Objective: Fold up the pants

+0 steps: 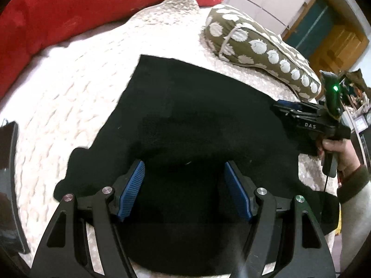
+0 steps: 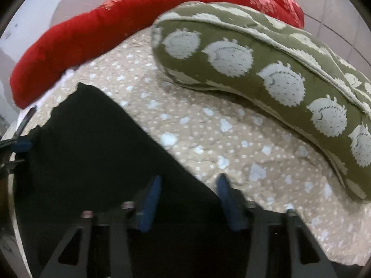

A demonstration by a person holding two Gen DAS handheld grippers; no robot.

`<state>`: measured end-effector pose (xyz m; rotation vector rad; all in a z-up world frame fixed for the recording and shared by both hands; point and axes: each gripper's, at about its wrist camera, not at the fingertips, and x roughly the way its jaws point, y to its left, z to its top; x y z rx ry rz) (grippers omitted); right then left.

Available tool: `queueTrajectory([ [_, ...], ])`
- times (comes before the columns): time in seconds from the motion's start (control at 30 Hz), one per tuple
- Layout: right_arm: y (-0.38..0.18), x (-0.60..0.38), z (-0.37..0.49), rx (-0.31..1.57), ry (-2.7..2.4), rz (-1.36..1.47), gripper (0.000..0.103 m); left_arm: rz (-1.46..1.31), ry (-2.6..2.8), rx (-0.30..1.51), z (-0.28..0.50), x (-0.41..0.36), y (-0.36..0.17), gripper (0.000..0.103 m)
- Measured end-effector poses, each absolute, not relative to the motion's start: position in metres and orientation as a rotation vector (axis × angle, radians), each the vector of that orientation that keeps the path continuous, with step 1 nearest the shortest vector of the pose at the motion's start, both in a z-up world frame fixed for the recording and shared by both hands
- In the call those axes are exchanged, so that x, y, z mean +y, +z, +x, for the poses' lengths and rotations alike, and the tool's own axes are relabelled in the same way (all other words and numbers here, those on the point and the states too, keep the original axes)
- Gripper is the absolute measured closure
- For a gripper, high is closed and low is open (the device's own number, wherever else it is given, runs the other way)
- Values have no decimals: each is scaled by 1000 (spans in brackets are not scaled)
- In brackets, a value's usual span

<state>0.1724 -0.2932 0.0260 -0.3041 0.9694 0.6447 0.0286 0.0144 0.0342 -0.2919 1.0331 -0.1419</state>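
Jaws apart — ribbed blue pads [image 1: 131, 191], flat black pants [image 1: 185, 106]

"DAS" in white on the right gripper [image 1: 286, 108] body

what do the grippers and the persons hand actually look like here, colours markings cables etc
Both grippers are black, with angular cut-out linkage arms, silver pivot pins and ribbed blue pads. The left gripper shows these sharply; the right gripper is blurred in its own view. From the left view its body reads "DAS", a green light glows on top, and a dark cable hangs below. The right hand is bare, with a dark cuff on a pale sleeve.
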Motion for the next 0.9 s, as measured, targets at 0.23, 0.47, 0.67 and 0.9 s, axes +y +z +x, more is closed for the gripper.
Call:
queueTrajectory([
  [0.23, 59, -287, 106, 822, 571, -299, 98, -285, -102, 1027, 11, 18, 39, 32],
  [0.47, 112, -284, -25, 656, 572, -277, 98, -422, 9, 893, -21, 64, 73, 32],
  [0.67, 59, -274, -109, 750, 578, -148, 97, -503, 93, 810, -49, 99, 93, 32],
  [0.9, 34, -271, -125, 796, 495, -73, 73, -447, 71, 812, -61, 85, 99, 32],
])
